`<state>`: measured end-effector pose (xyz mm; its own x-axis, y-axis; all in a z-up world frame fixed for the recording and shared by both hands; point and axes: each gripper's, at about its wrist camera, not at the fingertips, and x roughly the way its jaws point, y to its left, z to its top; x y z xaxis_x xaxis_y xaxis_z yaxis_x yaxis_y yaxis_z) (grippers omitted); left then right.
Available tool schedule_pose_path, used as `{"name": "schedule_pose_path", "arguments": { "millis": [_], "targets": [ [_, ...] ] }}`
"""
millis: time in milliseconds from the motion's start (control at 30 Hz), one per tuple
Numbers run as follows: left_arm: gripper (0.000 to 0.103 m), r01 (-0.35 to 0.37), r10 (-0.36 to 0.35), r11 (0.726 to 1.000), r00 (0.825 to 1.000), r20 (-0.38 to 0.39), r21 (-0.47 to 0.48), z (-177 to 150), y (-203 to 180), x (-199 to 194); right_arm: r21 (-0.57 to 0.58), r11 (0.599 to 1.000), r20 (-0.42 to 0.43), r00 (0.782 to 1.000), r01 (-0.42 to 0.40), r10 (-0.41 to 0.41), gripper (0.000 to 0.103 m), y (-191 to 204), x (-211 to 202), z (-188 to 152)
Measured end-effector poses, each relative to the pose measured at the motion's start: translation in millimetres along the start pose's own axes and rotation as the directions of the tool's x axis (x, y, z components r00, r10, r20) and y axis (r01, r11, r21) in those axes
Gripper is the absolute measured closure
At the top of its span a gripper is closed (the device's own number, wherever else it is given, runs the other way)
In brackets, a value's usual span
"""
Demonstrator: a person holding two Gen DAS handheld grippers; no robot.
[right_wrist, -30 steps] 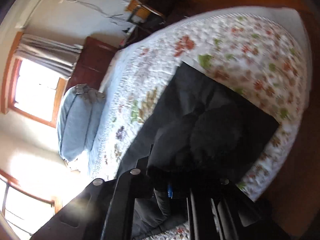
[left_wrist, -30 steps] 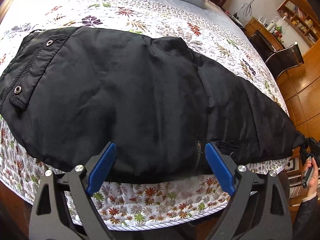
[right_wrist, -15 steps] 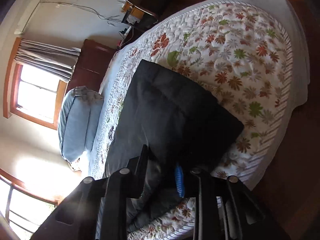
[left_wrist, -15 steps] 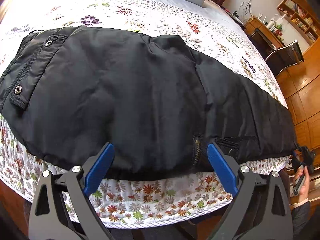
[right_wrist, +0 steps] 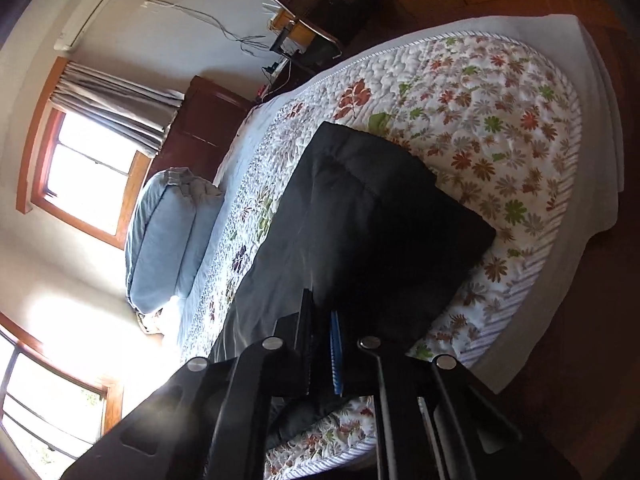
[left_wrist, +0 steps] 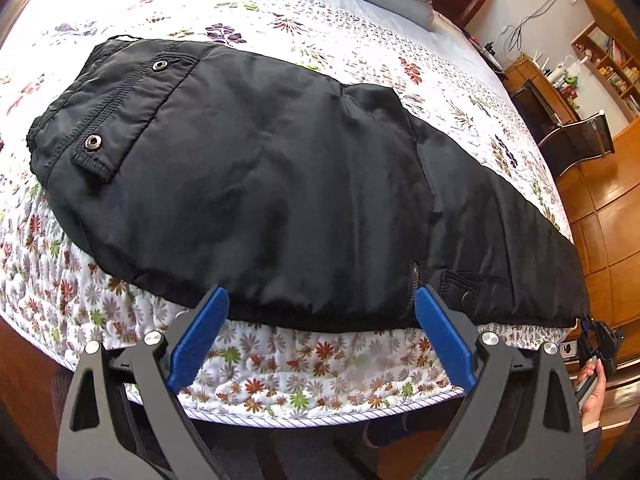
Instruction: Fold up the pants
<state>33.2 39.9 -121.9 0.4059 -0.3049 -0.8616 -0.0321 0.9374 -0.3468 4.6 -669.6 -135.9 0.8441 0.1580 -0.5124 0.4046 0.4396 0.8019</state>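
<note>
Black pants (left_wrist: 280, 184) lie folded lengthwise on the floral quilt, waistband with snap buttons at the left, legs running right to the bed's edge. My left gripper (left_wrist: 320, 316) is open and empty at the near hem of the pants, its blue pads on either side of the zipper area. My right gripper (right_wrist: 320, 320) is shut on the pants' leg end (right_wrist: 372, 216); it also shows at the far right of the left wrist view (left_wrist: 598, 340), held by a hand.
The bed's quilt (left_wrist: 320, 368) hangs over the near edge. Blue pillows (right_wrist: 168, 236) lie at the headboard. A chair (left_wrist: 576, 144) and shelves stand by the wooden floor at the right.
The right gripper has pulled the leg end outward and laid it flat, straightening the pants. The left gripper has backed off slightly and shifted; it stays open.
</note>
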Motion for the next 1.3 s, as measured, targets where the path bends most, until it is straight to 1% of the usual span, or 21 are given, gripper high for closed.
{"name": "schedule_pose_path", "arguments": {
  "millis": [100,167,300,367,400,433,467,500,600,667,733,867,900,933,1000,1100,1167,1233,1300],
  "targets": [
    [0.009,0.007,-0.007,1.0,1.0,-0.006,-0.018,-2,4,-1,0.036,0.998,-0.026,0.998,0.052,-0.051,0.097,-17,1,-10],
    [0.009,0.011,-0.012,0.999,1.0,-0.013,-0.036,-2,7,-1,0.07,0.996,-0.032,0.998,0.05,-0.048,0.097,-28,5,-15],
    [0.009,0.03,-0.031,0.998,0.999,-0.014,-0.056,-3,14,-7,0.044,0.997,-0.031,0.997,0.068,-0.067,0.096,-24,9,-14],
    [0.009,0.041,-0.042,0.996,0.999,-0.01,-0.077,-3,23,-15,0.054,0.997,-0.027,0.998,0.054,-0.053,0.089,-20,9,-12],
    [0.009,0.045,-0.046,0.994,0.999,-0.007,-0.096,-4,29,-18,0.066,0.996,-0.023,0.998,0.059,-0.058,0.084,-19,4,-12],
    [0.009,0.052,-0.052,0.991,0.999,-0.003,-0.123,-4,37,-23,0.075,0.996,-0.012,0.999,0.051,-0.05,0.071,-20,2,-11],
    [0.009,0.059,-0.06,0.987,0.998,0.002,-0.152,-4,45,-25,0.08,0.996,-0.005,0.999,0.042,-0.042,0.069,-21,-1,-12],
    [0.009,0.074,-0.073,0.98,0.997,0.01,-0.185,-6,54,-29,0.079,0.996,-0.005,0.999,0.037,-0.037,0.069,-21,-3,-13],
    [0.009,0.106,-0.102,0.949,0.994,0.03,-0.296,-10,83,-38,0.081,0.996,-0.014,1.0,0.026,-0.025,0.069,-24,-7,-16],
    [0.009,0.137,-0.125,0.922,0.991,0.056,-0.363,-13,101,-42,0.081,0.996,-0.023,0.999,0.026,-0.025,0.069,-26,-8,-20],
    [0.009,0.183,-0.157,0.887,0.983,0.096,-0.424,-15,118,-45,0.073,0.997,-0.032,0.999,0.032,-0.03,0.069,-24,-4,-26],
    [0.009,0.282,-0.228,0.808,0.959,0.167,-0.517,-13,144,-38,0.084,0.996,-0.052,0.998,0.023,-0.019,0.069,-17,8,-30],
    [0.009,0.303,-0.244,0.793,0.953,0.18,-0.529,-12,149,-35,0.08,0.996,-0.054,0.998,0.029,-0.025,0.069,-15,9,-30],
    [0.01,0.305,-0.249,0.781,0.952,0.176,-0.545,-10,153,-30,0.076,0.997,-0.054,0.998,0.032,-0.028,0.069,-13,10,-31],
    [0.01,0.294,-0.238,0.765,0.956,0.173,-0.573,-7,161,-23,0.075,0.997,-0.052,0.998,0.025,-0.021,0.069,-8,10,-30],
    [0.011,0.306,-0.246,0.741,0.952,0.182,-0.598,-4,169,-16,0.061,0.998,-0.053,0.998,0.035,-0.032,0.068,-3,10,-28],
    [0.011,0.33,-0.259,0.731,0.944,0.205,-0.597,-1,169,-15,0.065,0.997,-0.052,0.998,0.043,-0.04,0.067,0,10,-26],
    [0.011,0.368,-0.29,0.724,0.93,0.228,-0.583,4,166,-13,0.07,0.997,-0.049,0.998,0.038,-0.034,0.067,-1,10,-25],
    [0.011,0.392,-0.313,0.71,0.92,0.237,-0.585,11,163,-7,0.063,0.997,-0.049,0.998,0.042,-0.039,0.066,0,12,-26]
  ]
}}
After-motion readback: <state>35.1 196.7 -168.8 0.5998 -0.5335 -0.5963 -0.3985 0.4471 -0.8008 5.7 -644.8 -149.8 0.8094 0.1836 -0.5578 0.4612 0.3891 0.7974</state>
